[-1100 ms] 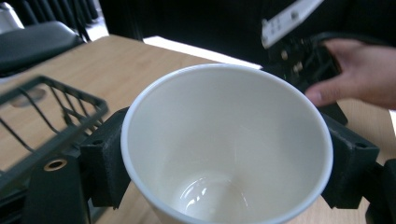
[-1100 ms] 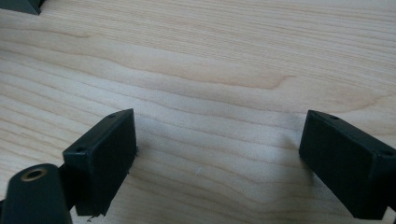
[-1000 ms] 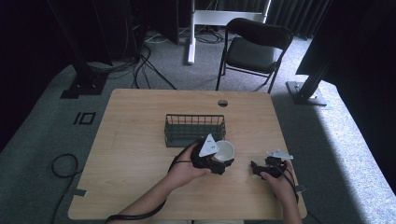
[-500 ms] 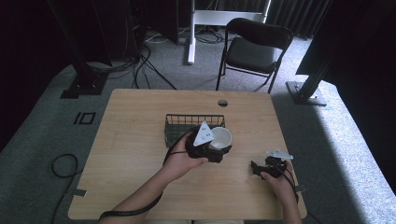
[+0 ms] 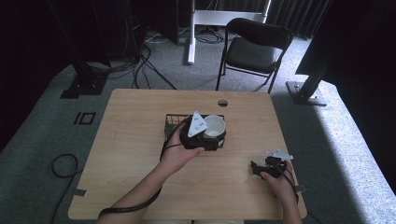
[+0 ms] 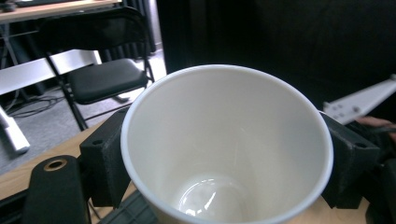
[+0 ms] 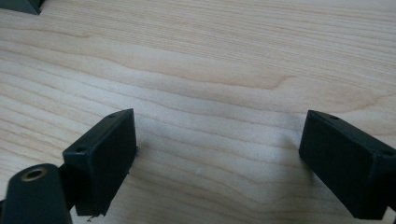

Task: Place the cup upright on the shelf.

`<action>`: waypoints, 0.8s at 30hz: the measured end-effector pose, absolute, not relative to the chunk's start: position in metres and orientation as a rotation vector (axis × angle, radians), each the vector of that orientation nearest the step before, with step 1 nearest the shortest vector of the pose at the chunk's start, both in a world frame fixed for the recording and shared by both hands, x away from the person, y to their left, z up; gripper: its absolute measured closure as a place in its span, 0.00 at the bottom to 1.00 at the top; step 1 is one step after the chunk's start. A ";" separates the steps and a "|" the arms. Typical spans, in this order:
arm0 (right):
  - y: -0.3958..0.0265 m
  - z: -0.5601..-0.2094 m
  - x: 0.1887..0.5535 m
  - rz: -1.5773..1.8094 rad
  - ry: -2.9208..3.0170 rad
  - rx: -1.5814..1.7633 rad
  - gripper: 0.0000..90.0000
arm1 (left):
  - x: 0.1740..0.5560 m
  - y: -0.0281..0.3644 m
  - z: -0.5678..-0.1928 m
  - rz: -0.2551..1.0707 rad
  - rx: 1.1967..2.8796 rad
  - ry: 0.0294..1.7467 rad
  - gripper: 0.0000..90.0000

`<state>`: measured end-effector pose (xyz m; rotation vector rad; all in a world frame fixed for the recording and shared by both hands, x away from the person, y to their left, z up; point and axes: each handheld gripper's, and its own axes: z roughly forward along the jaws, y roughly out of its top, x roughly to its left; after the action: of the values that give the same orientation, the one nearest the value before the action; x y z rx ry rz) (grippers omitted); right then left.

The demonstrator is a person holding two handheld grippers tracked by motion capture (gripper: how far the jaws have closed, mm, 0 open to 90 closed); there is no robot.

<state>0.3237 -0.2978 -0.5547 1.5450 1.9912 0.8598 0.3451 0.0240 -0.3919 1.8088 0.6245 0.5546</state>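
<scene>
Setting: wooden counter (image 5: 140, 140) on grey carpet, folding chair (image 5: 252, 46) beyond its far edge, dark curtains behind.
Basket: black wire basket (image 5: 173, 122) stands near the counter's middle, partly hidden by the left hand.
Cup: white cup (image 5: 215, 126) held just off the counter, at the basket's right end; from the high view it cannot be told whether it is over the basket or beside it. In the left claw view the cup (image 6: 224, 149) is upright, mouth open, empty.
Left claw: left claw (image 5: 208, 135) clenched on the cup, one jaw on each side of the wall.
Right claw: right claw (image 5: 267, 167) rests near the counter's near right edge, jaws parted wide over bare wood (image 7: 210, 93), grasping nothing.
Step in hand (judged): carrying the gripped cup towards the basket.
Next move (judged): centre the cup above the basket opening, lower it upright, keep it clear of the wire rim, then release.
</scene>
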 end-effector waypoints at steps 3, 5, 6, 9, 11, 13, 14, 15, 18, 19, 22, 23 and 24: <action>-0.298 -0.555 0.324 0.860 1.991 1.545 0.12 | 0.351 0.028 -0.388 0.592 1.777 0.670 0.22; -0.298 -0.555 0.324 0.860 1.991 1.545 0.12 | 0.356 0.032 -0.384 0.618 1.758 0.703 0.22; -0.298 -0.555 0.324 0.860 1.991 1.545 0.12 | 0.359 0.035 -0.383 0.616 1.744 0.729 0.22; -0.298 -0.555 0.324 0.860 1.991 1.545 0.12 | 0.373 0.048 -0.382 0.671 1.695 0.828 0.22; -0.298 -0.555 0.324 0.861 1.991 1.545 0.12 | 0.379 0.054 -0.383 0.696 1.677 0.870 0.22; -0.298 -0.555 0.324 0.860 1.990 1.545 0.12 | 0.381 0.057 -0.384 0.708 1.672 0.885 0.22; -0.298 -0.555 0.324 0.860 1.990 1.545 0.12 | 0.384 0.059 -0.385 0.723 1.672 0.904 0.22; -0.298 -0.555 0.324 0.860 1.991 1.545 0.12 | 0.389 0.064 -0.389 0.732 1.666 0.940 0.22; -0.298 -0.555 0.324 0.860 1.990 1.545 0.12 | 0.397 0.067 -0.398 0.748 1.664 0.971 0.22; -0.298 -0.555 0.324 0.860 1.990 1.545 0.12 | 0.397 0.067 -0.398 0.748 1.664 0.971 0.22; -0.298 -0.555 0.324 0.860 1.991 1.545 0.12 | 0.405 0.068 -0.410 0.745 1.671 1.011 0.22; -0.298 -0.555 0.324 0.860 1.990 1.545 0.12 | 0.405 0.068 -0.410 0.745 1.671 1.011 0.22; -0.298 -0.555 0.324 0.860 1.990 1.545 0.12 | 0.407 0.068 -0.413 0.732 1.669 1.023 0.22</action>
<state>0.3237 -0.2977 -0.5548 1.5449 1.9902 0.8605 0.4072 0.0684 -0.4127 1.6690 1.0234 0.7323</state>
